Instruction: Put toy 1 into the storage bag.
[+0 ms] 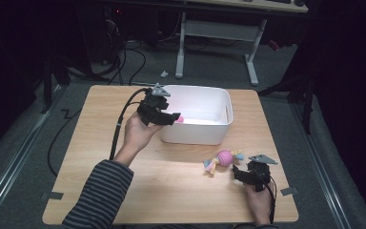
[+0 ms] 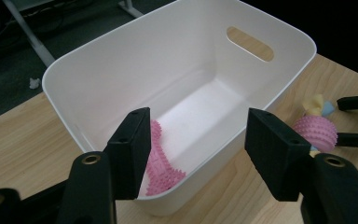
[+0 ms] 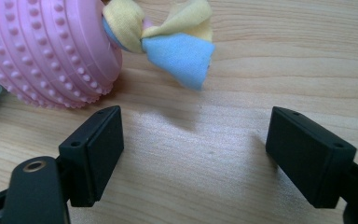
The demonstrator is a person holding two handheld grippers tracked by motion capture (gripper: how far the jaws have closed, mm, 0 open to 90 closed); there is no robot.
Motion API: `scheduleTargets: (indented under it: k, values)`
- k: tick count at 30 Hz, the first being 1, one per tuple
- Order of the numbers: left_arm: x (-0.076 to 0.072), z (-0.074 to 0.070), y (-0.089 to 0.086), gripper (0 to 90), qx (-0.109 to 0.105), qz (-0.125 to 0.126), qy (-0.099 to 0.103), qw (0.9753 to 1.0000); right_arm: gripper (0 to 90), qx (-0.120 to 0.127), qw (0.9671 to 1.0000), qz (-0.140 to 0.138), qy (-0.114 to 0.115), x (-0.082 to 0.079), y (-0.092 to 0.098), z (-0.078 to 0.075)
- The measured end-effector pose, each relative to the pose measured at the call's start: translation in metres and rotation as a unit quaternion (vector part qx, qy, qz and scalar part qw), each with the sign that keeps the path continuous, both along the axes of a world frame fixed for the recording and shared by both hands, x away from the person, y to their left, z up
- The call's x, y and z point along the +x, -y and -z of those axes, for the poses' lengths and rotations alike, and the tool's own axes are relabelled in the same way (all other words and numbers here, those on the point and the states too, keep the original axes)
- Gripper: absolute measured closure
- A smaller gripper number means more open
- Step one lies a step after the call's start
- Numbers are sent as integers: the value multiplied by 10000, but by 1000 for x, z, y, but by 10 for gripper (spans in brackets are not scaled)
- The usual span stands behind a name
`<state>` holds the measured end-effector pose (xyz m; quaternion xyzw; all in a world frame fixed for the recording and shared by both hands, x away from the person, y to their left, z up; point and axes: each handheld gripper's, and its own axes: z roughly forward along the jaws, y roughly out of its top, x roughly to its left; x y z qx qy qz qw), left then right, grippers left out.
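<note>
A white plastic bin [image 1: 198,129] stands mid-table. Inside it, against the near wall, lies a pink spiky toy [image 2: 161,161]; a bit of it peeks out as the pink spiky toy [image 1: 179,119] in the high view. My left gripper [image 1: 164,117] hovers over the bin's left rim, open and holding nothing [image 2: 193,151]. A pink nubbed ball with yellow and blue cloth tails [image 1: 224,158] lies on the table in front of the bin. My right gripper [image 1: 238,172] rests just right of and nearer than it, open on bare wood [image 3: 193,154], the ball [image 3: 46,51] just ahead.
The wooden table [image 1: 171,191] has free room at the front left. The bin has a cut-out handle [image 2: 250,43] in its far end wall. Beyond the table are cables on the floor and a white desk frame [image 1: 217,33].
</note>
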<state>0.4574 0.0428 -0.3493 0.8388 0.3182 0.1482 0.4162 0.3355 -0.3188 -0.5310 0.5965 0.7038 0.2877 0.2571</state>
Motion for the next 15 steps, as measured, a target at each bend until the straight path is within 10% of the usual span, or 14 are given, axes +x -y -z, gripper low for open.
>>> scheduleTargets:
  k: [15]
  values:
    - [-20, 2, -33, 395, -171, -259, 57, 9995, 191, 0, 10000, -1, 0, 0, 0, 0]
